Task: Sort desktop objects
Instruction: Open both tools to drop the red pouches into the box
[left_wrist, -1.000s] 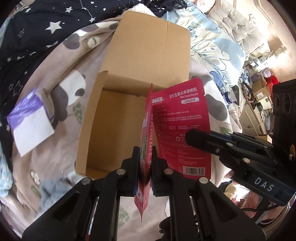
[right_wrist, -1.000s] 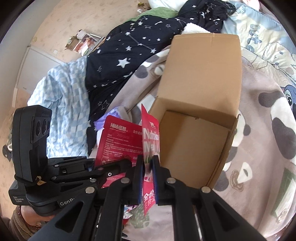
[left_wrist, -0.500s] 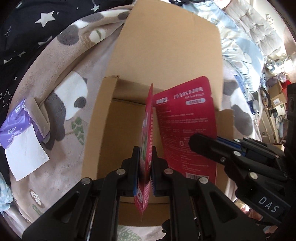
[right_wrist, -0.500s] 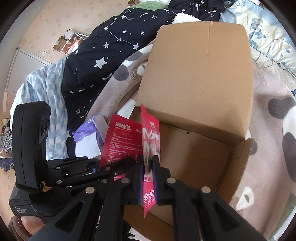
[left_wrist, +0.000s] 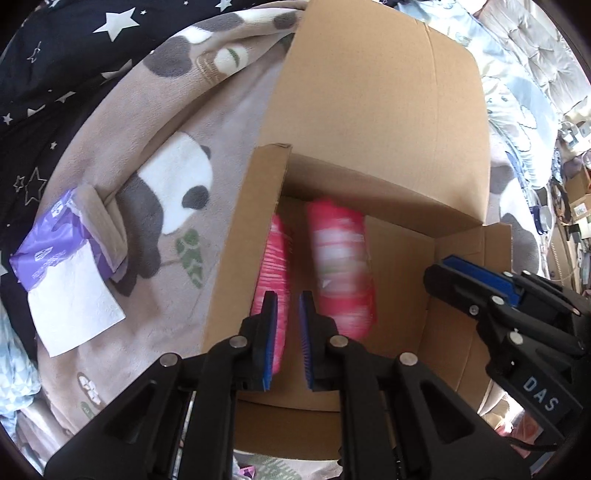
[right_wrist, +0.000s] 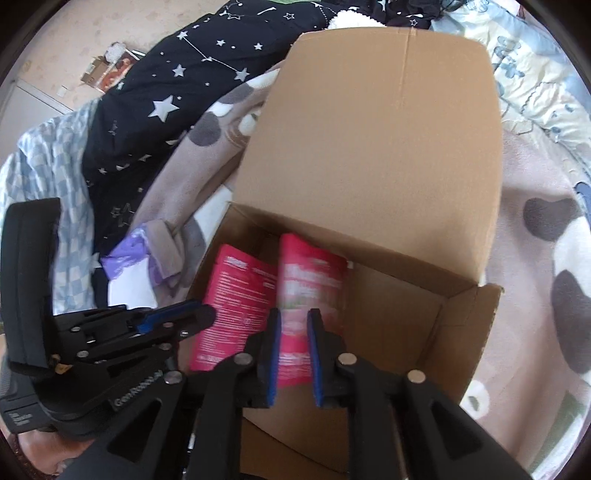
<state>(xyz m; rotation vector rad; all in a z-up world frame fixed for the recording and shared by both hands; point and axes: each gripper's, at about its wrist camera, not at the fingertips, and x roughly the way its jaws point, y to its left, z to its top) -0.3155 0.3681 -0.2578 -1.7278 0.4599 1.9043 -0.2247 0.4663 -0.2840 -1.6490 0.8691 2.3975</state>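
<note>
Both views sit on the grippers and look along their own fingers, close above the open box. The left wrist view faces almost straight down into it, its left gripper at the bottom edge, the right gripper entering from the right. The right wrist view looks down at a slant – its gripper low in the middle, the left gripper at the left. They share the box, two red pouches inside it and the panda blanket – each also sees the other gripper.
</note>
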